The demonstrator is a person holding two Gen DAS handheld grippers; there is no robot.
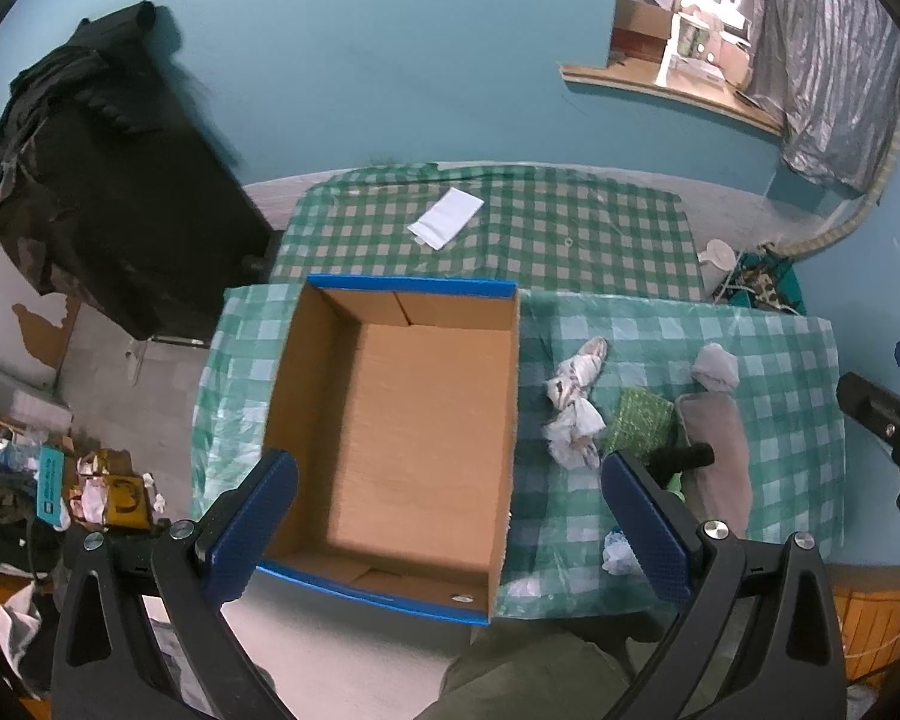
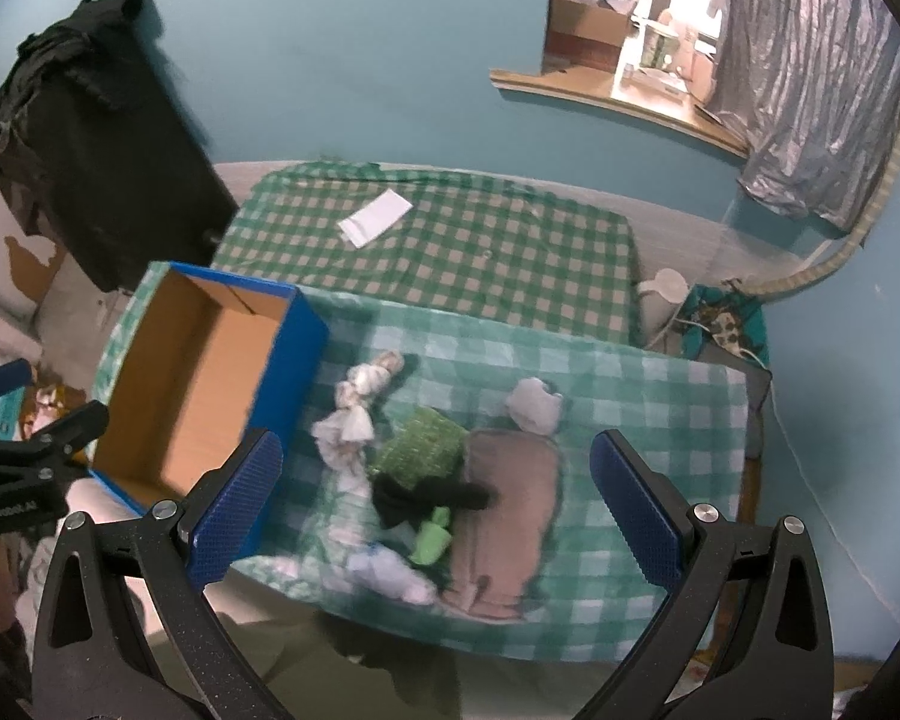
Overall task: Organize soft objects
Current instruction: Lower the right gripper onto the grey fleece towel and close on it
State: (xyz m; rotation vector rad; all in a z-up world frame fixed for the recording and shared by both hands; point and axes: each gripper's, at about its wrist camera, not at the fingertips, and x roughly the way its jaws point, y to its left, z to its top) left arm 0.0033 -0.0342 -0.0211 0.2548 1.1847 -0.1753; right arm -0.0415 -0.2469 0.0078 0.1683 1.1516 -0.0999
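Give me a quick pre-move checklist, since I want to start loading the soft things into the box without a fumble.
1. Cardboard box empty and open at the top: ok.
2. Left tool open and holding nothing, above the box: ok.
3. Right tool open and holding nothing, above the pile: ok.
4. Soft things within view beside the box: white knotted cloth, green patterned cloth, black item, grey-brown pad, pale grey bundle: ok.
5. Items separated for a clean single pick: not ok, the black item lies over the green cloth and the pad.
6. Which pieces are pairs: cannot tell, the right wrist view is blurred.
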